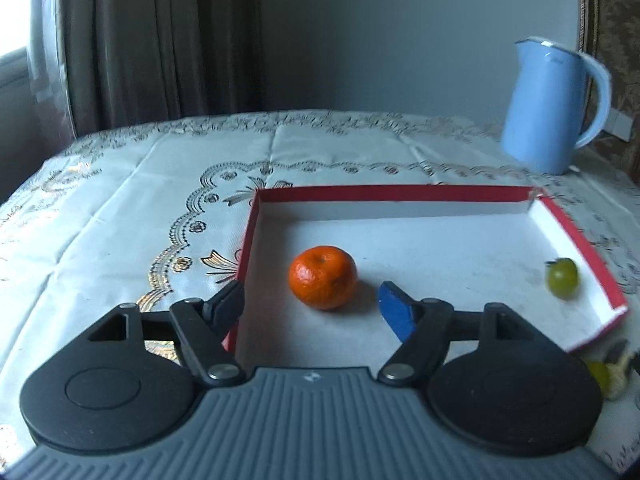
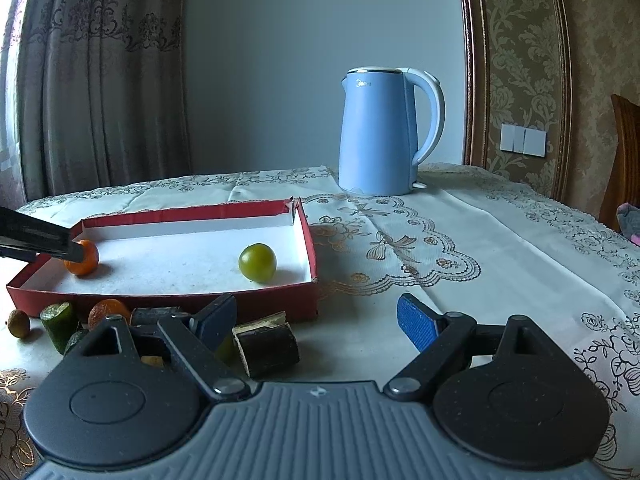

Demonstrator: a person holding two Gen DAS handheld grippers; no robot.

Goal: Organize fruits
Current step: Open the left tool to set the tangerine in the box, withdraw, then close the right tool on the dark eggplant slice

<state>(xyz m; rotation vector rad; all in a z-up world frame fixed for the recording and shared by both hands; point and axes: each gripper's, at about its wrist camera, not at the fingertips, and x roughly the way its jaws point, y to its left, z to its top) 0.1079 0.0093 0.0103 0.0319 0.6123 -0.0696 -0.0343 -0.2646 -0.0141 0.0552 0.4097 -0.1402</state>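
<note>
A red tray with a white inside [image 1: 400, 194] [image 2: 160, 304] lies on the table. An orange mandarin [image 1: 322, 277] [image 2: 82, 263] rests in its left part and a green round fruit [image 1: 563, 278] [image 2: 257, 263] in its right part. My left gripper [image 1: 312, 304] is open just behind the mandarin, which lies between and a little ahead of the fingers, free of them; its finger shows in the right wrist view [image 2: 40, 242]. My right gripper [image 2: 316, 322] is open and empty in front of the tray, above a dark sugarcane piece [image 2: 267, 343].
In front of the tray lie a second mandarin [image 2: 107, 312], a green cucumber piece [image 2: 60, 325], a small brown fruit [image 2: 19, 323] and more pieces. A blue kettle [image 1: 554, 106] [image 2: 382, 132] stands at the back. A patterned tablecloth [image 2: 500, 248] covers the table.
</note>
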